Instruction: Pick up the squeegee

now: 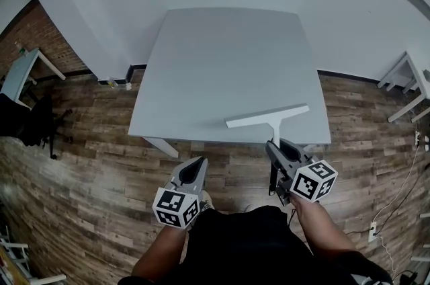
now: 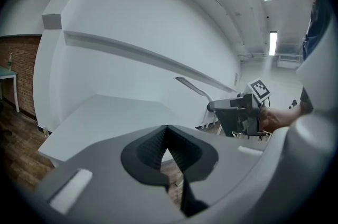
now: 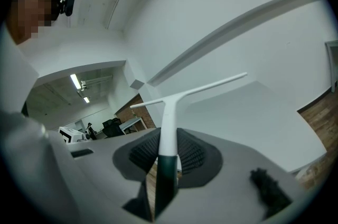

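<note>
Right gripper view: right fingers [image 3: 193,154] clamp white, dark-handled squeegee [image 3: 169,117]; left fingers [image 2: 150,149] closed, empty.

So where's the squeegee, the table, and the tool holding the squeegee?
squeegee [image 1: 267,115]: head view, middle of its white blade.
table [image 1: 222,62]: head view, bare part of the top.
right tool [image 1: 276,143]: head view, between its tips, closed on the squeegee's handle.

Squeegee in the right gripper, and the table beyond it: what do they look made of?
The white T-shaped squeegee looks like smooth, matte moulded plastic on crossbar and upper handle; the lower handle is dark and slightly glossy, perhaps a rubber or plastic grip. The pale grey square table has a flat, matte top with no visible grain, probably laminate or painted board.
</note>
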